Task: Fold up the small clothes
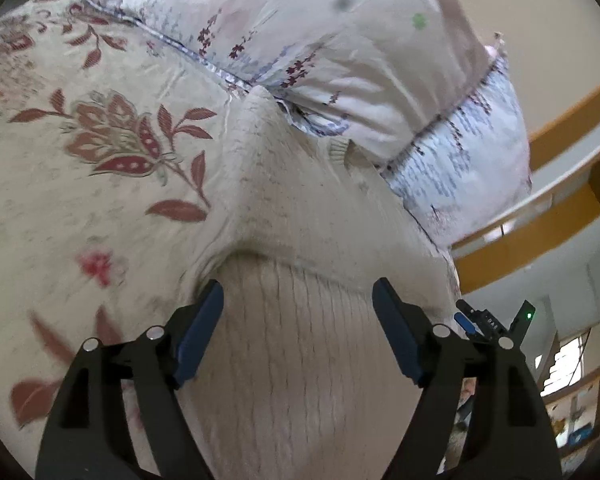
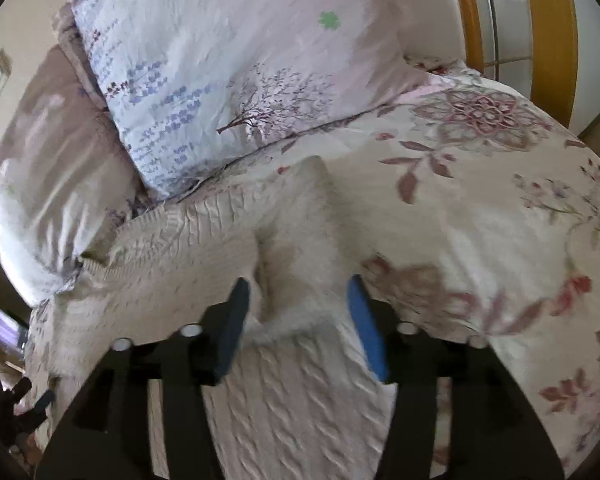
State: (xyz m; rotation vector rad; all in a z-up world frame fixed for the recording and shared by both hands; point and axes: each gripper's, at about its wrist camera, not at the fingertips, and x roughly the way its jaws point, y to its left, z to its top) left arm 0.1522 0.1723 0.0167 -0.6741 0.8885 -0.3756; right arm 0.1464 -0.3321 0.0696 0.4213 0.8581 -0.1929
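Observation:
A cream cable-knit sweater lies spread on a floral bedspread. In the left wrist view my left gripper is open, its blue pads on either side of the ribbed knit close below it. In the right wrist view the sweater stretches from the pillow toward me, with a folded ridge between the pads. My right gripper is open and straddles that ridge, low over the knit. The other gripper shows at the lower left edge of the right wrist view.
Two pillows lean at the head of the bed: a pale floral one and a mauve one. A yellow wooden bed frame stands behind. The bedspread extends right. Room furniture shows past the bed's edge.

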